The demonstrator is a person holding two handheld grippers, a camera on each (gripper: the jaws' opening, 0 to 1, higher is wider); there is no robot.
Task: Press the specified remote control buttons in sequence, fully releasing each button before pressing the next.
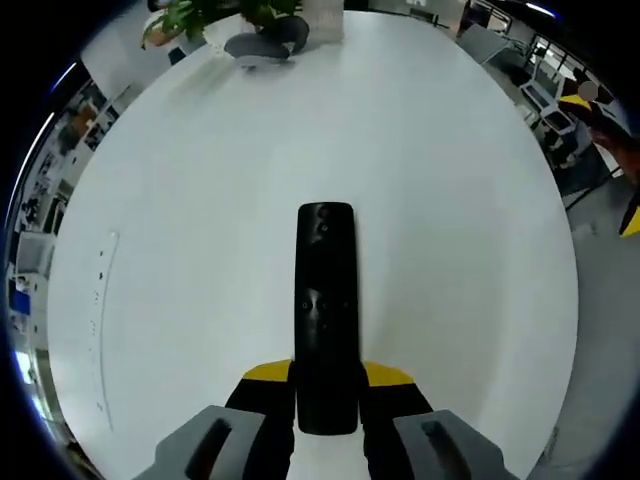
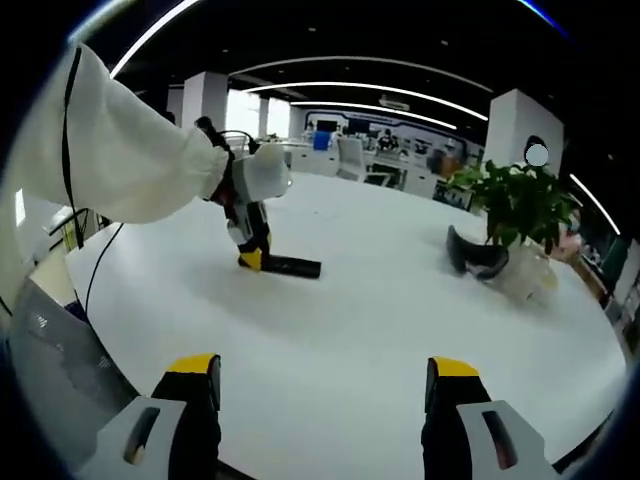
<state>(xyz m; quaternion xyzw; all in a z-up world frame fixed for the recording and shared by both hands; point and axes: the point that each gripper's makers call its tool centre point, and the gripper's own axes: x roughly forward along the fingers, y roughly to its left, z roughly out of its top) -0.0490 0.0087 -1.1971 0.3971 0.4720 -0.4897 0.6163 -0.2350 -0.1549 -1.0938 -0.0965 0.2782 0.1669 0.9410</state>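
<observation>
I have the left gripper (image 1: 327, 420) clamped on the near end of the remote (image 1: 326, 310), pinning it flat on the table (image 1: 180, 220) so the buttons face up and won't skid. My right gripper (image 2: 325, 415) hangs back, jaws spread and holding nothing, aimed toward it for pressing

Baggy white sleeve (image 2: 120, 150); grey grippers with black, yellow-tipped fingers (image 2: 196, 372)

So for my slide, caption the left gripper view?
Left gripper clamps a black remote control flat on the white table.
</observation>
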